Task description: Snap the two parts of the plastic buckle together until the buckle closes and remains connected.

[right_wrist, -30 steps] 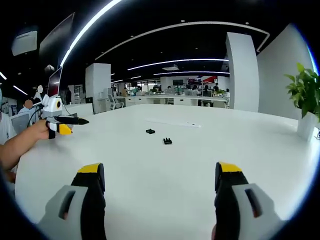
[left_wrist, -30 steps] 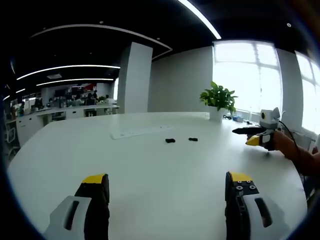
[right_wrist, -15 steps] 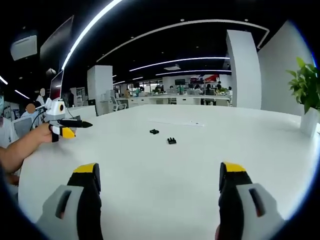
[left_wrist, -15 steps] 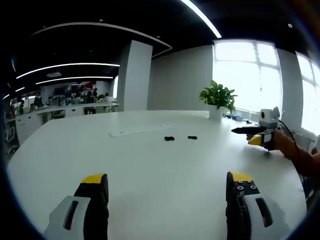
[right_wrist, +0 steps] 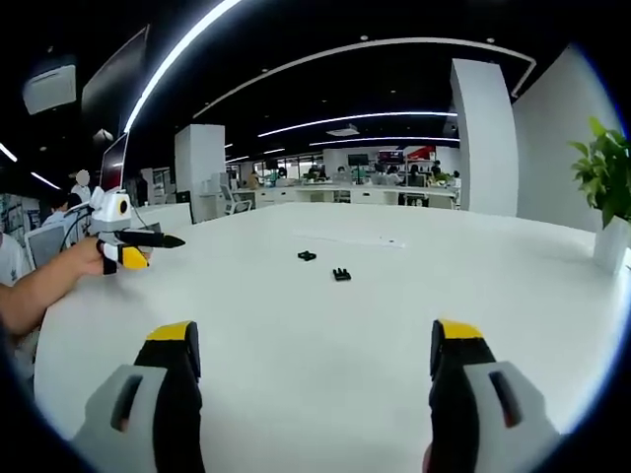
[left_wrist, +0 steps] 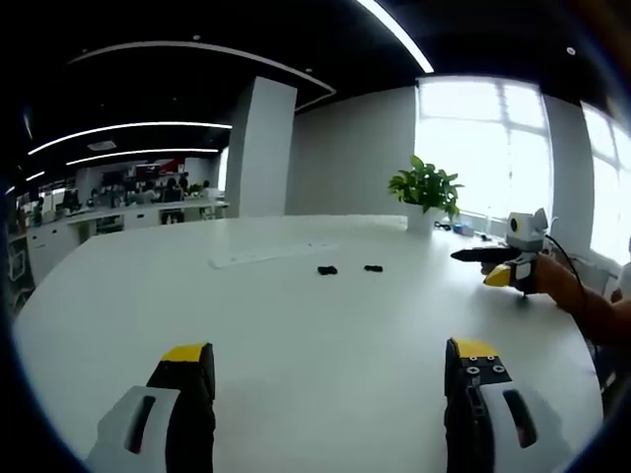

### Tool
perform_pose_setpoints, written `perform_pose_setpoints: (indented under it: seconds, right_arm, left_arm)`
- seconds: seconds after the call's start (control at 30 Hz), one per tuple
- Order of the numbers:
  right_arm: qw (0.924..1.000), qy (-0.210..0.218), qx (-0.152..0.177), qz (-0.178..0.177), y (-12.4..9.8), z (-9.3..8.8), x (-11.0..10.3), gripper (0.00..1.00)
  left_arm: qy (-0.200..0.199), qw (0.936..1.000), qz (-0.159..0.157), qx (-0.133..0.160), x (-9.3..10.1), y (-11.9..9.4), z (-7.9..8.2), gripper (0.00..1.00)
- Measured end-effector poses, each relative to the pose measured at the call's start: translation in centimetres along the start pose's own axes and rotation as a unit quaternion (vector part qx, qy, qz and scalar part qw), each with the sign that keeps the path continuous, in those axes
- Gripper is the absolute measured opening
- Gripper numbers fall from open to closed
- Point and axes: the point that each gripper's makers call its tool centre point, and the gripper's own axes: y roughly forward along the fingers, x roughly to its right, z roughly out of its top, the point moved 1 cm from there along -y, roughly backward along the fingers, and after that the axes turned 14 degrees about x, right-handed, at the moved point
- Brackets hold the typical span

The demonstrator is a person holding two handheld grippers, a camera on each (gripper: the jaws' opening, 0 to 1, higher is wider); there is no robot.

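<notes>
**Both grippers spread and empty, buckle halves lying apart on the table**

In the left gripper view we see our left gripper at 6 o'clock, jaws spread wide w/ nothing between them, yellow tips up over the white table. The two black buckle parts lie out ahead, approx 12 o'clock from the jaws: the left buckle part and the right buckle part sit near each other but apart, a clear strip of table between them, not joined. A flat white strip lies on the table just beyond them, toward 11 o'clock. A potted plant stands at the far table edge, approx 1 o'clock, w/ bright windows behind it.

At 3 o'clock in that view the right gripper comes in, held in a hand; we can't tell from here how its jaws stand.

The right gripper view settles it: the right gripper at 6 o'clock has jaws wide apart, empty. The buckle parts lie ahead at 12 o'clock, one piece farther, the other nearer, apart. At 9 o'clock the left gripper shows above the table edge, held in a hand.
</notes>
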Motion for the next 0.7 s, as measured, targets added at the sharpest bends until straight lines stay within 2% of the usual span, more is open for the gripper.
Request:
perform_pose_setpoints:
  seconds: [0.37, 0.57, 0.7]
  right_arm:
    - [0.9999, -0.008, -0.002, 0.006, -0.02, -0.05, -0.23, 0.91]
    - [0.9999, -0.011, -0.004, 0.004, 0.02, -0.12, -0.07, 0.89]
    - [1.0, 0.002, 0.003, 0.007, 0.11, 0.17, -0.27, 0.86]
  left_arm:
    - [0.007, 0.9999, -0.002, -0.01, 0.47, -0.15, -0.5, 0.97]
    - [0.002, 1.0, -0.005, -0.006, 0.73, -0.19, -0.35, 0.96]
    - [-0.005, 0.9999, -0.012, -0.001, 1.07, 0.11, -0.1, 0.96]
